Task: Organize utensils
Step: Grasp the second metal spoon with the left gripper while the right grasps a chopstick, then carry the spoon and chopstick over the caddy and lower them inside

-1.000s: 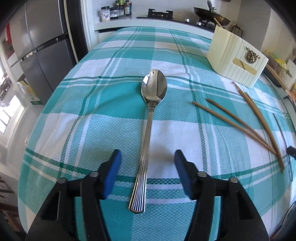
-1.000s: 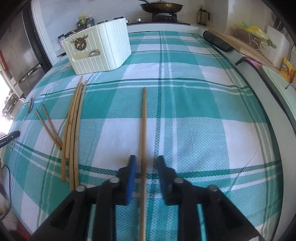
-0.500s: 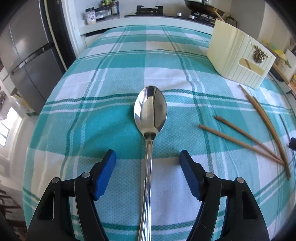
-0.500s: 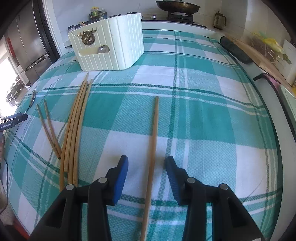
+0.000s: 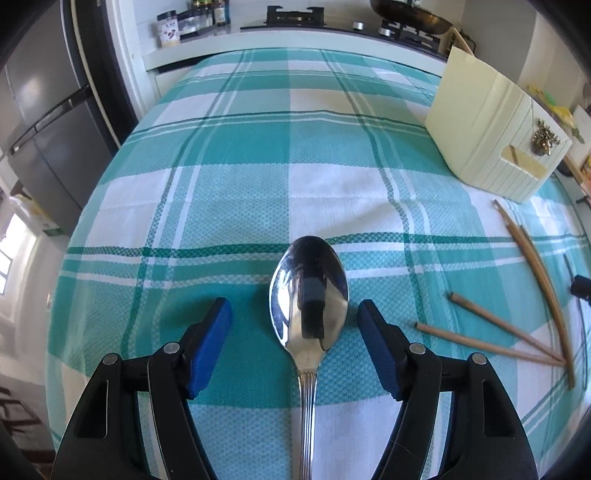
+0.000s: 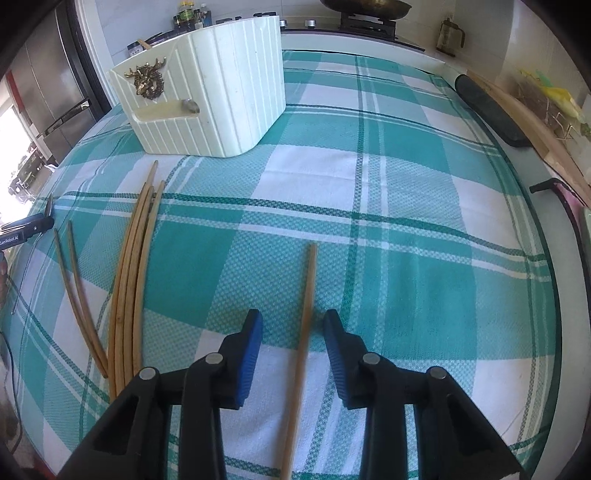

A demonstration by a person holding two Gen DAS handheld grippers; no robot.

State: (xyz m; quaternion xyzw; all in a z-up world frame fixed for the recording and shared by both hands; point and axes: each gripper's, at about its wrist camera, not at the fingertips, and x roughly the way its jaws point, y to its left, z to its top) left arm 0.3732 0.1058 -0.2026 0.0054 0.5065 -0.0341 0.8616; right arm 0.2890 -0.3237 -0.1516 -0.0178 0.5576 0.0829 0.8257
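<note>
A steel spoon lies on the teal checked tablecloth, bowl pointing away. My left gripper is open, its blue pads on either side of the spoon's bowl without touching it. A single wooden chopstick lies lengthwise between the pads of my right gripper, which is open and apart from it. The cream ribbed utensil holder stands at the far left of the right wrist view; it also shows in the left wrist view at the far right.
A bundle of long chopsticks and two shorter ones lie left of my right gripper; they show in the left wrist view at right. A counter with a stove and spice jars lies beyond the table. A fridge stands left.
Both grippers have moved forward along their utensils. The left now flanks the spoon's bowl instead of its handle. The right gripper has opened wider around the chopstick.
</note>
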